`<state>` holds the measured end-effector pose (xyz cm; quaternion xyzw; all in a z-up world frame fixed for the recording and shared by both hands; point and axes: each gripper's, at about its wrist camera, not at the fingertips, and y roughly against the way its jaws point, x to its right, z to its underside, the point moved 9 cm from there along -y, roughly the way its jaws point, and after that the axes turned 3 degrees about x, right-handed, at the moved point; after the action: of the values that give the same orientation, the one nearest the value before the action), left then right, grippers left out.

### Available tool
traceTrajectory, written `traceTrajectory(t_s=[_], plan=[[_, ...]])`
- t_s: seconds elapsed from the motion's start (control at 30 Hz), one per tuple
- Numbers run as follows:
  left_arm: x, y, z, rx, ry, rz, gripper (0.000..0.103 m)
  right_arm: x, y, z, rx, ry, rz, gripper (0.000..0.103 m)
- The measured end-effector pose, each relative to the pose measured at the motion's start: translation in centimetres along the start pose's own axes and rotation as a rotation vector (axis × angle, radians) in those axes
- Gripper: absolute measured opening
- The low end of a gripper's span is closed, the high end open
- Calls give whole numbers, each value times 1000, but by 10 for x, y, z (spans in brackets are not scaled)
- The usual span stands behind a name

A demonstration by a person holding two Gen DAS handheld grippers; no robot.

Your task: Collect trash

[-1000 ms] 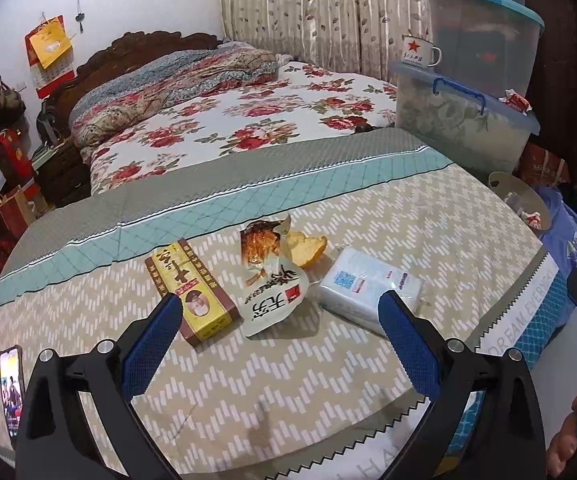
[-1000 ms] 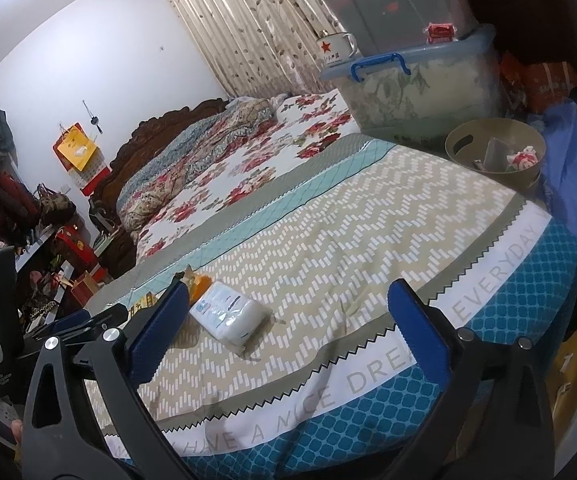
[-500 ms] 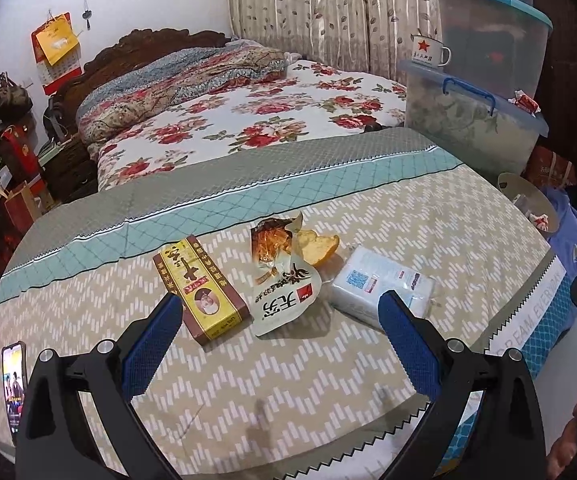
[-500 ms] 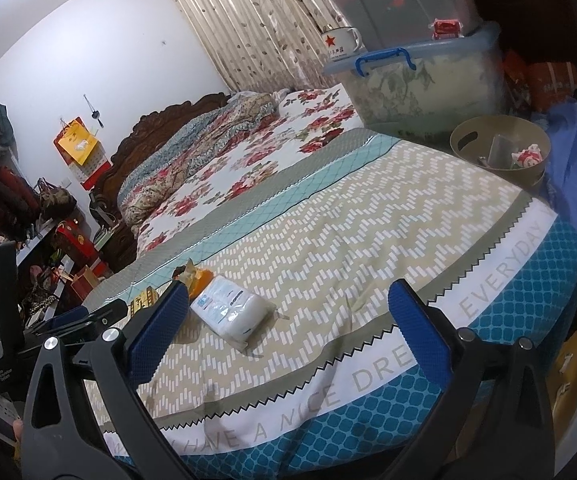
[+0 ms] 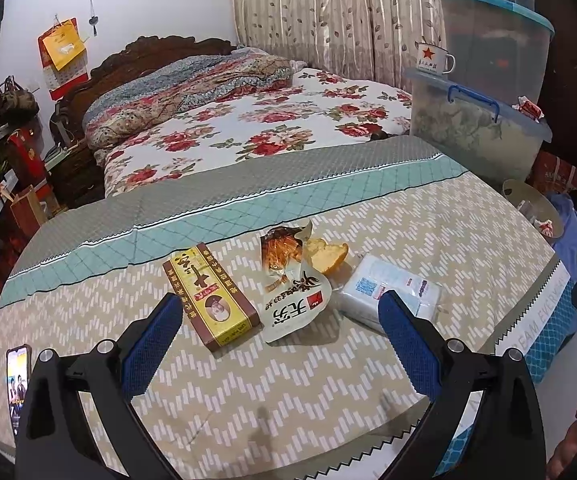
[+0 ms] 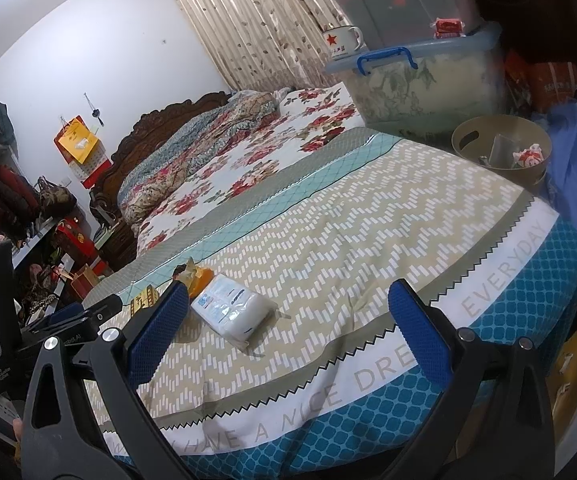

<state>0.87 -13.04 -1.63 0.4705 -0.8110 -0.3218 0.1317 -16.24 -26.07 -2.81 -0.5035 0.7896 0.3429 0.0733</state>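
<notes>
On the patterned bedspread [image 5: 272, 392] lie a yellow-brown box [image 5: 210, 289], a torn white snack wrapper [image 5: 292, 288], an orange bread-like piece [image 5: 328, 255] and a white tissue pack [image 5: 388, 290]. My left gripper [image 5: 278, 332] hovers open just short of them, nothing between its fingers. In the right wrist view the tissue pack [image 6: 230, 309] lies on the bedspread [image 6: 348, 248] beyond my right gripper [image 6: 288, 320], also open and empty. A tan waste bin [image 6: 502, 154] with scraps inside stands past the bed's far right corner.
A phone [image 5: 18, 384] lies at the bed's left edge. Clear storage tubs [image 5: 476, 132] with an enamel mug [image 5: 432, 58] stand at the right, near the bin [image 5: 534, 210]. Blue cloth [image 6: 576, 172] is piled beside it. Cluttered shelves [image 6: 4, 216] fill the left side. The left gripper tool [image 6: 48, 320] shows at left.
The left gripper has moved slightly forward toward the trash, so the items look larger. The right gripper has edged toward the tissue pack. Both stay open.
</notes>
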Motion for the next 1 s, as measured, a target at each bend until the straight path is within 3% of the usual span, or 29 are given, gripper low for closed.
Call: traceTrajectory(t_s=[0.67,0.83,1.0], plan=[[-23,-2,2,19,17,-20,94,-15,-10,4,-23,48,-6,99],[-50,-10,5,6,52,-32,94,-29,-20,10,-48,80,-18,99],[-100,-14,6,22,131,-98,94,-43,-32,16,-71,114,-27,99]])
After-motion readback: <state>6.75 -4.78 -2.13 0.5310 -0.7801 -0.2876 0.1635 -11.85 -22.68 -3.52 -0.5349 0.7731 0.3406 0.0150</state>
